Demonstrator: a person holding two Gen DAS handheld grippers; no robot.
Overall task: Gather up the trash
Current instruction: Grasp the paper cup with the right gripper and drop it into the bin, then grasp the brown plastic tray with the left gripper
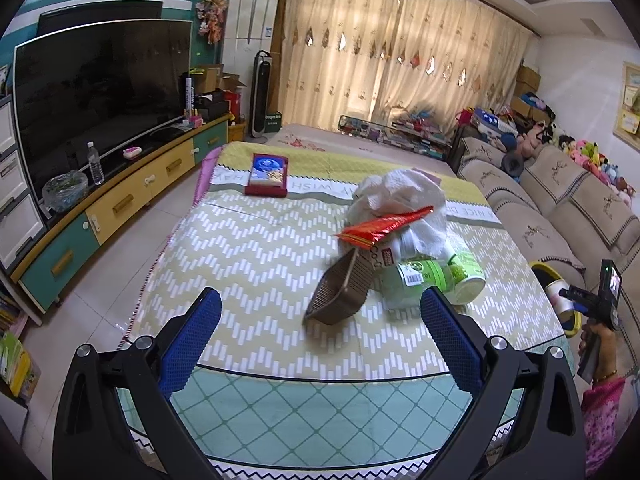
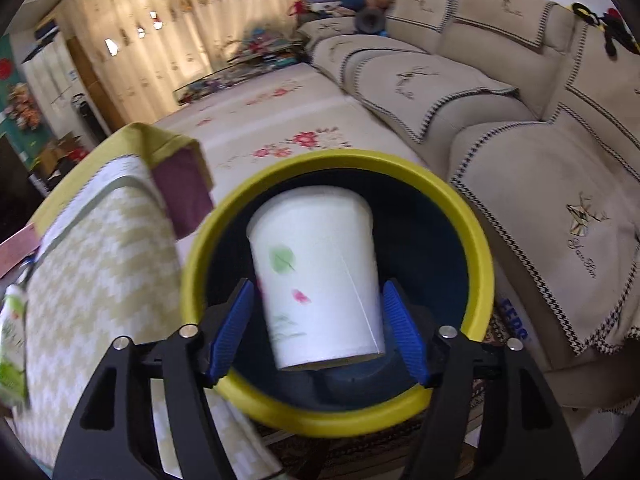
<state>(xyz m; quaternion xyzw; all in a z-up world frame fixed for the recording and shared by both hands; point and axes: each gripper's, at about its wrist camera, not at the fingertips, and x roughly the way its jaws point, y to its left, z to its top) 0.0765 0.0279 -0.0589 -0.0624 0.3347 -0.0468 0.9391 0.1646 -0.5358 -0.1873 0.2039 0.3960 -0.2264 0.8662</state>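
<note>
In the left wrist view my left gripper [image 1: 320, 320] is open and empty over the table, short of a trash pile: a brown plastic tray [image 1: 340, 292], a red wrapper [image 1: 384, 226], crumpled white paper [image 1: 400, 196] and a green bottle [image 1: 432, 280]. In the right wrist view my right gripper [image 2: 318, 332] is over a dark bin with a yellow rim [image 2: 336, 420]. A white paper cup [image 2: 316, 280] sits between its blue pads, which stand slightly apart from it. The cup looks blurred. The right gripper also shows in the left wrist view [image 1: 576, 300].
A red box [image 1: 268, 176] lies at the table's far left. The TV cabinet [image 1: 120, 204] runs along the left. A beige sofa [image 2: 540, 160] stands right of the bin. The table's patterned cloth [image 1: 260, 260] hangs over its edges.
</note>
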